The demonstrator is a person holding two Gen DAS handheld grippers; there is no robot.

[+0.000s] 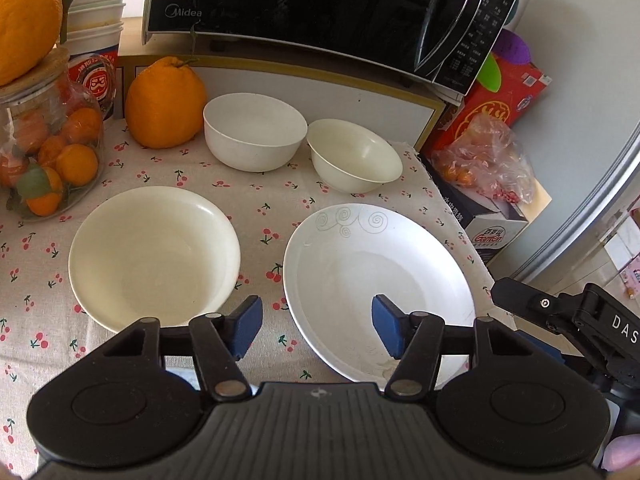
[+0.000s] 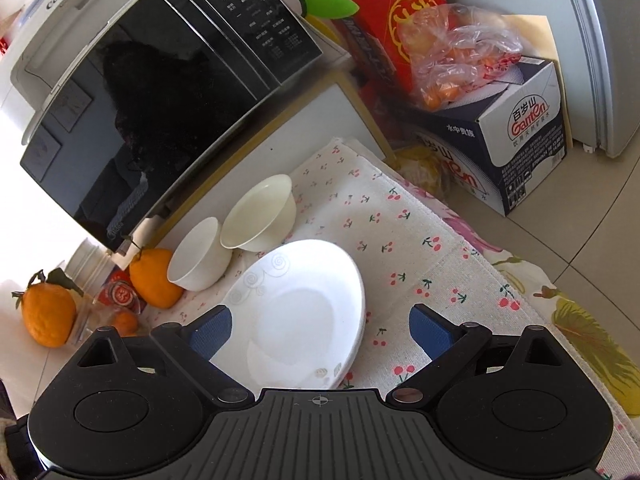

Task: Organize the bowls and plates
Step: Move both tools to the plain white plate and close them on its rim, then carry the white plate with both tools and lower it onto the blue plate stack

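Left wrist view — cream plate's (image 1: 154, 256) near rim behind fingers (image 1: 246, 326).

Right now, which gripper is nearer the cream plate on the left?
Left. The left gripper hovers open between the cream plate and the swirl-patterned plate; the right gripper sits over the swirl plate's far side.

Home kitchen corner: microwave (image 1: 320, 12) above cherry-print tablecloth (image 1: 256, 208), loose citrus fruit (image 1: 164, 104), water carton (image 2: 516, 144) on tiled floor (image 2: 600, 216).
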